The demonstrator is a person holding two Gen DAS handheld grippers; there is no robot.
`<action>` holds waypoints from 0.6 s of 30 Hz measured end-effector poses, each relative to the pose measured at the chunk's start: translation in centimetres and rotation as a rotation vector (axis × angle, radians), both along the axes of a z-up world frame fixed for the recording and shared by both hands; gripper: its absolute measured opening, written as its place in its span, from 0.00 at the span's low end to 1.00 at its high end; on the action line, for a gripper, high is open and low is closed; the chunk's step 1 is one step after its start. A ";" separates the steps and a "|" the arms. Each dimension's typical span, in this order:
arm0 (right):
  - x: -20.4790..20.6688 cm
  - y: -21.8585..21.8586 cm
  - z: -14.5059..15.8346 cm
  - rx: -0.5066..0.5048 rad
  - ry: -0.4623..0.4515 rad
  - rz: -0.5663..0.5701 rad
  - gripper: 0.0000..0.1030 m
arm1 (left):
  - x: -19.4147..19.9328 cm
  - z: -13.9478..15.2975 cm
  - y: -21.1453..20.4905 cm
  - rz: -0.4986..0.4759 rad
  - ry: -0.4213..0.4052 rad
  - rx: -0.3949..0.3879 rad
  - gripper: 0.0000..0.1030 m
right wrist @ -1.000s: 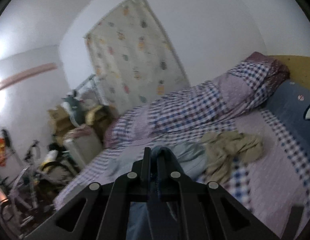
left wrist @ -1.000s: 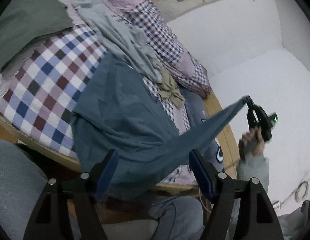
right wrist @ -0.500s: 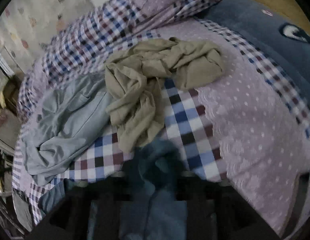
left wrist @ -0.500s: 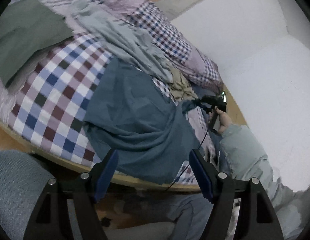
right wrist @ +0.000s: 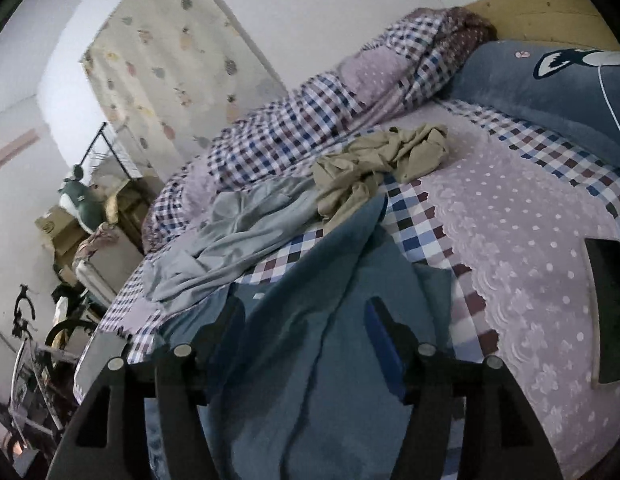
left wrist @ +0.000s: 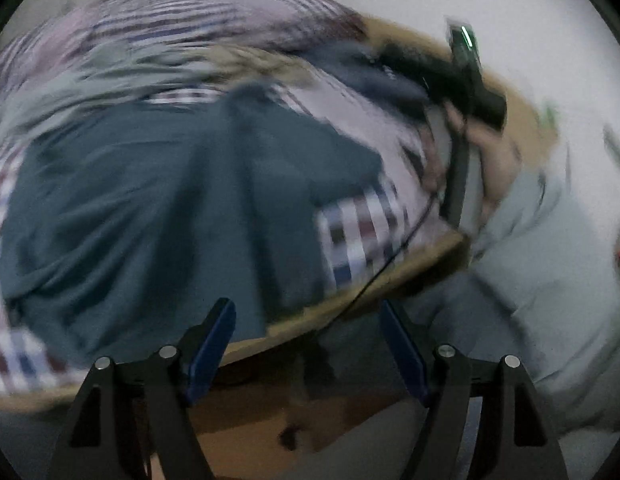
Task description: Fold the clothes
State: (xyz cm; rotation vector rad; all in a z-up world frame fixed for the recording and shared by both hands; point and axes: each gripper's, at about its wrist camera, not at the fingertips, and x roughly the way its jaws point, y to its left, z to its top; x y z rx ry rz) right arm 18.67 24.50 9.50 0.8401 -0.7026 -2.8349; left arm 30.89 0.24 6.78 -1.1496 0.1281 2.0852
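Observation:
A teal-blue garment (left wrist: 158, 200) lies spread over the checked bedsheet (left wrist: 361, 232), reaching the bed's wooden front edge. My left gripper (left wrist: 308, 344) hangs open just off that edge, with nothing between its fingers. The left wrist view is blurred by motion. In the right wrist view my right gripper (right wrist: 306, 332) stands open low over the same teal-blue garment (right wrist: 310, 360), which runs loose between and under the fingers. A hand (left wrist: 493, 160) in a grey sleeve holds the right gripper at the bed's right side.
A crumpled khaki garment (right wrist: 381, 164) and a pale grey-blue one (right wrist: 246, 232) lie further up the bed. A checked quilt (right wrist: 310, 120) is bunched along the wall. A blue pillow (right wrist: 549, 92) leans by the headboard. A dark flat object (right wrist: 609, 312) lies at the right. Boxes and clutter (right wrist: 70, 220) stand beyond the bed's foot.
My right gripper has opened and let go of the teal-blue garment's corner, which now lies on the bed. The left gripper has swung quickly to the right and stays open.

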 end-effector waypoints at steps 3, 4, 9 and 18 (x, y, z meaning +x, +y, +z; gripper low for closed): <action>0.2 1.5 -1.1 -0.018 -0.032 -0.015 0.64 | 1.6 -2.9 4.2 -0.079 0.093 -0.160 0.76; 0.2 2.1 -1.5 -0.038 -0.034 -0.024 0.64 | 2.1 -3.7 5.3 -0.093 0.134 -0.214 0.76; 0.1 4.1 -2.5 -0.128 -0.042 -0.046 0.64 | 4.3 -6.9 9.1 -0.176 0.408 -0.453 0.70; -0.2 5.4 -2.8 -0.166 -0.033 -0.041 0.64 | 5.3 -11.1 12.0 -0.251 0.665 -0.654 0.57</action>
